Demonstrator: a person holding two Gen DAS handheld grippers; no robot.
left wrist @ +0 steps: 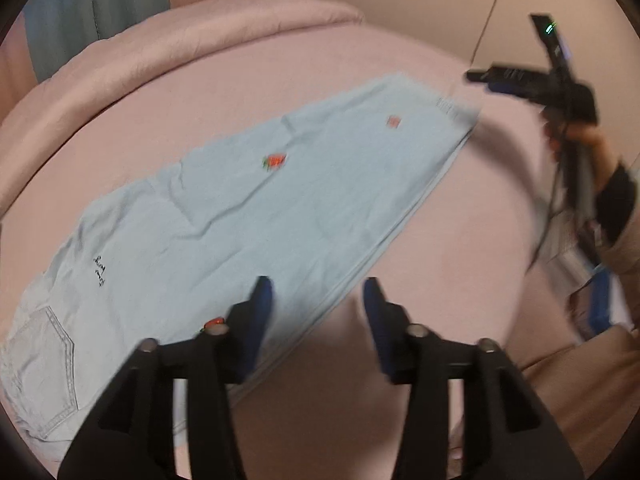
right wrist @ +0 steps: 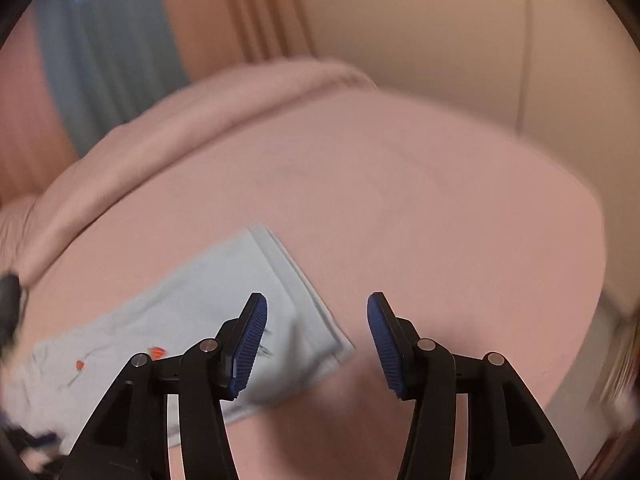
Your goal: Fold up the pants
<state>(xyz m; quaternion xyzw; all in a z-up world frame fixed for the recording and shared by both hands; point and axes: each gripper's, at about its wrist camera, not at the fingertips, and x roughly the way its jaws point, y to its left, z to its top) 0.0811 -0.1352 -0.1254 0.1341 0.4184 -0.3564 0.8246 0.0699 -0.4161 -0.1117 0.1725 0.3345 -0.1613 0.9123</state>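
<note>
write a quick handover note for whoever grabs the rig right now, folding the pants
Left gripper: jaws open, nothing between them, above the near long edge of the pants.
Right gripper: jaws open, empty, above the hem end.
Light blue pants: flat on the pink bed, legs stacked one on the other, back pocket at the waist end.
Done: lengthwise fold.
Left: fold hem toward waist, probably once or twice.
</note>
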